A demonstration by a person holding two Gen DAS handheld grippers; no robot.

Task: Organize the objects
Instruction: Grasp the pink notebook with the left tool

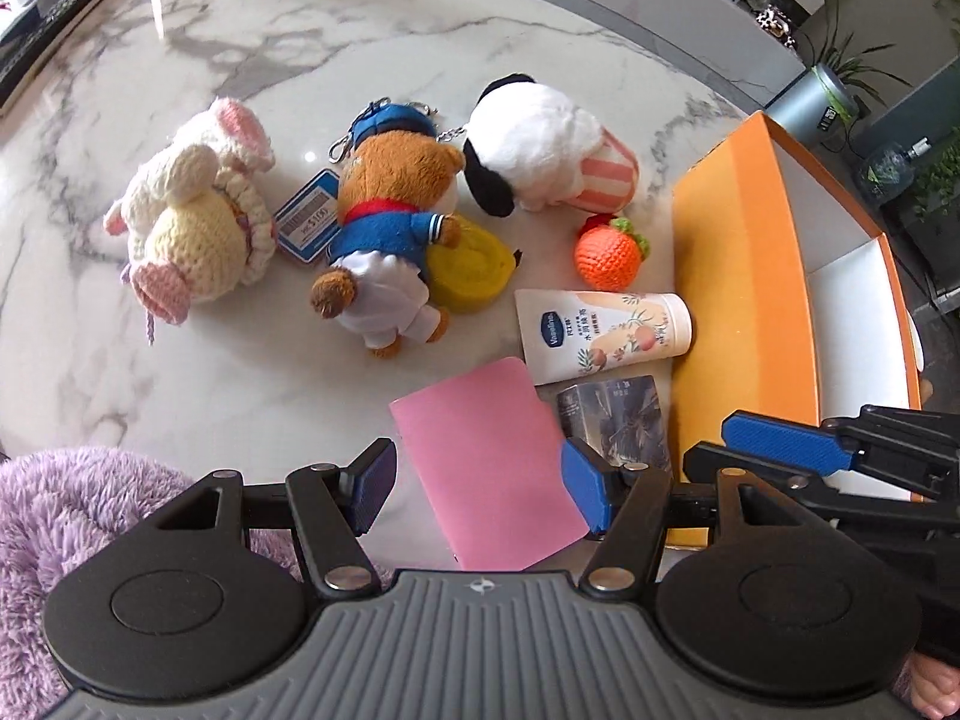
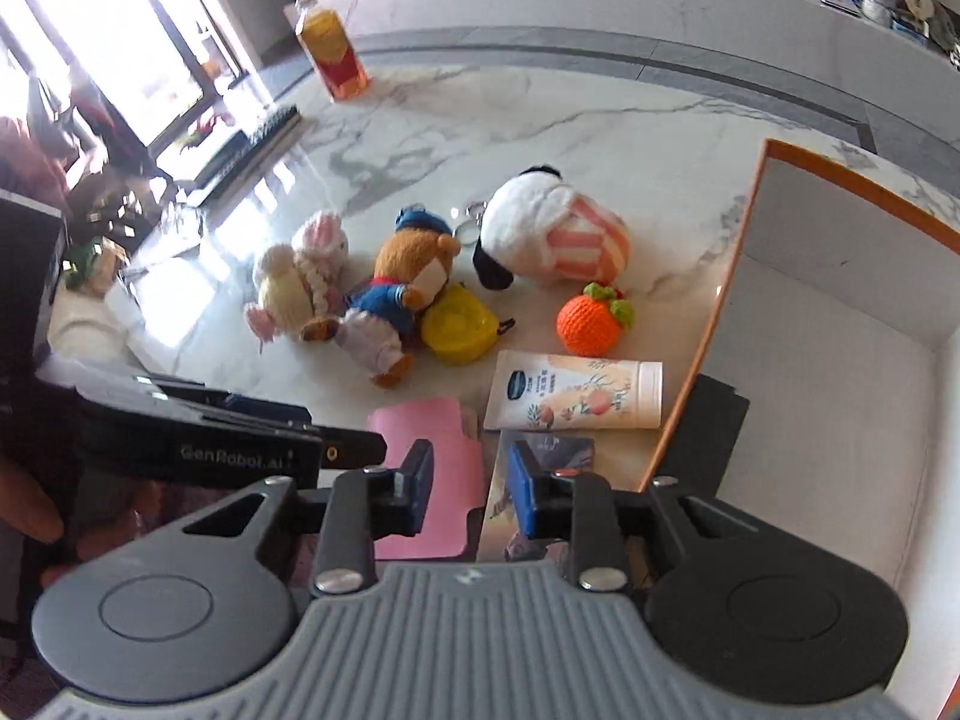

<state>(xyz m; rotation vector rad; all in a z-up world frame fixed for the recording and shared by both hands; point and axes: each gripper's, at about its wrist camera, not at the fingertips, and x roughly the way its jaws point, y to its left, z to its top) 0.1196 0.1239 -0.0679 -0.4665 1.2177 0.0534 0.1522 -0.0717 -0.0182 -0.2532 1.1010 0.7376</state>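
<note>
My left gripper stands open above a pink card that lies flat on the marble table. Beside the card lie a dark picture card and a Vaseline tube. Farther back are an orange crochet fruit, a black-and-white plush dog, a bear in a blue sailor suit leaning on a yellow round case, and a crochet bunny doll. My right gripper hovers open and empty over the pink card and dark card. An open orange box stands at the right.
A black keyboard lies at the table's far left, and an orange drink carton stands at the back. A purple fluffy sleeve is at the near left. The orange box has a white inside holding a black item.
</note>
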